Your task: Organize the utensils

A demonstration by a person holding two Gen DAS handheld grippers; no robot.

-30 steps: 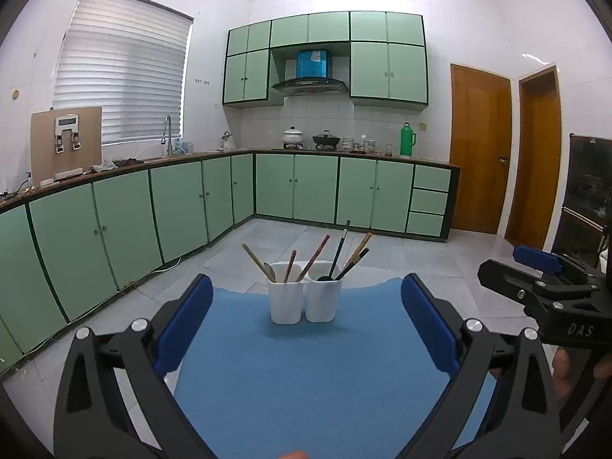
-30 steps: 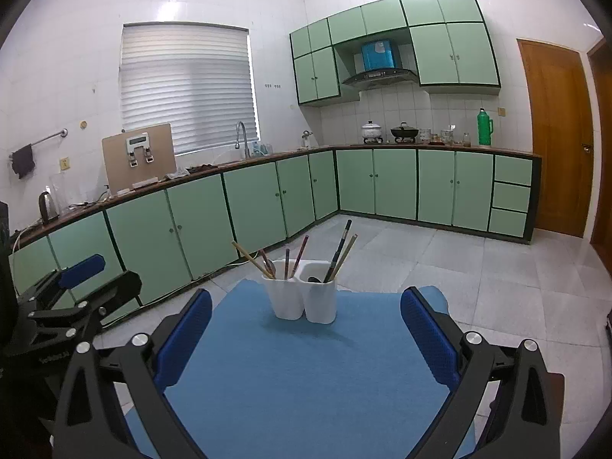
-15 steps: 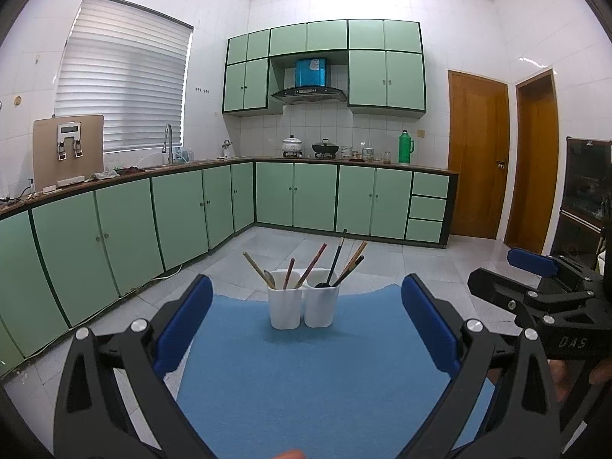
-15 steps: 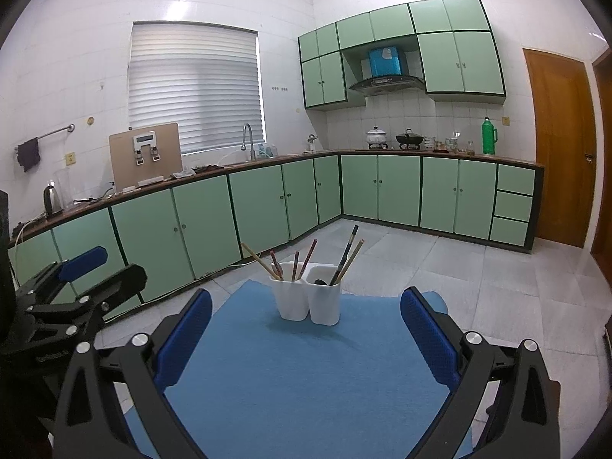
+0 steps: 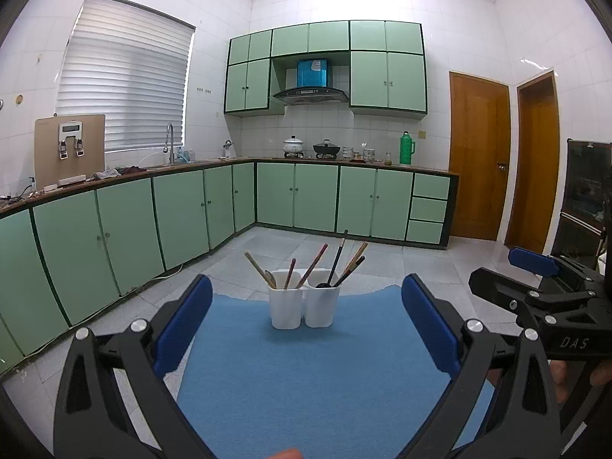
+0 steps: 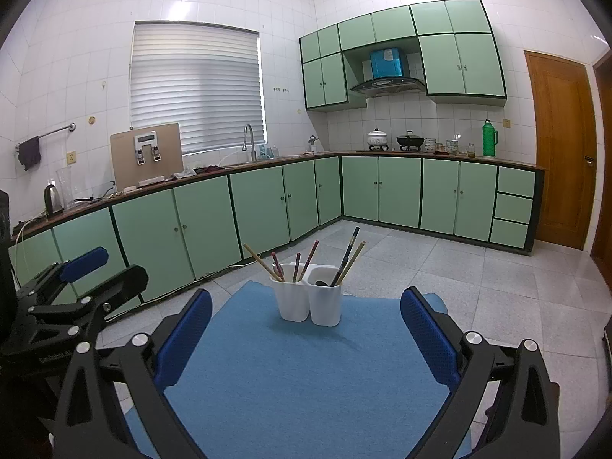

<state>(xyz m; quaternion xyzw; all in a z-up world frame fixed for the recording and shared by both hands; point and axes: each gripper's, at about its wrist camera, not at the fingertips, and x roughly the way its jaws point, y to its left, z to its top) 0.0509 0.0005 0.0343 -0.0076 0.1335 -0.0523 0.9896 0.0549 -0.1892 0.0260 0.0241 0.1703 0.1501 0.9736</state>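
Two white plastic utensil cups [image 5: 304, 308] stand side by side, touching, just above the centre of both wrist views, on the far part of a blue cloth-covered bench [image 5: 317, 382]. The left cup [image 6: 292, 302] holds brown and reddish chopsticks [image 5: 313, 266] and a small metal spoon [image 5: 270, 277], all leaning outward. The right cup [image 6: 325, 304] holds a black ladle or spoon [image 5: 334, 264] and more chopsticks [image 6: 352, 262], tilted to the right.

The left gripper [image 5: 306, 332] fills the lower part of its own view, level and pointed straight at the cups, its blue-padded fingers [image 5: 183, 329] spread wide apart with nothing between them. It is well short of the cups. In the right wrist view it shows at the lower left edge of the frame [image 6: 88, 271].

The right gripper [image 6: 306, 334] sits in the same pose in the lower part of its own view: fingers [image 6: 430, 334] wide apart, empty, aimed at the cups and held back from them. In the left wrist view it appears at the right edge [image 5: 535, 271], beside the bench, with part of a hand [image 5: 573, 376] gripping its handle at the lower right.

Green kitchen cabinets [image 5: 298, 199] line the walls across the middle of both frames, with a tiled floor [image 6: 497, 287] between them and the bench.
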